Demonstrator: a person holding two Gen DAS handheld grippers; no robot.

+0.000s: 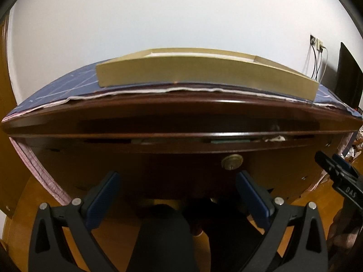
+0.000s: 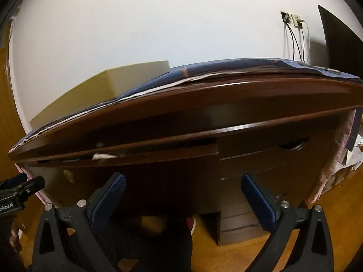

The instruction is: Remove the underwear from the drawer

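1. A dark brown wooden desk (image 1: 158, 111) with a glossy rounded front edge carries everything; the right wrist view also shows it (image 2: 226, 99).
2. A dark blue cloth with pale grid lines (image 1: 59, 88) covers its top, with pale layers showing beneath it at the front edge.
3. A shallow, open yellowish cardboard box (image 1: 204, 72) sits on the cloth, near the desk's front edge.
4. The desk stands on a light wooden floor (image 1: 122, 233).

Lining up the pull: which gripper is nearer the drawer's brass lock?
Left. The left gripper sits open just below the lock. The right gripper is open farther right, with the lock off to its left.
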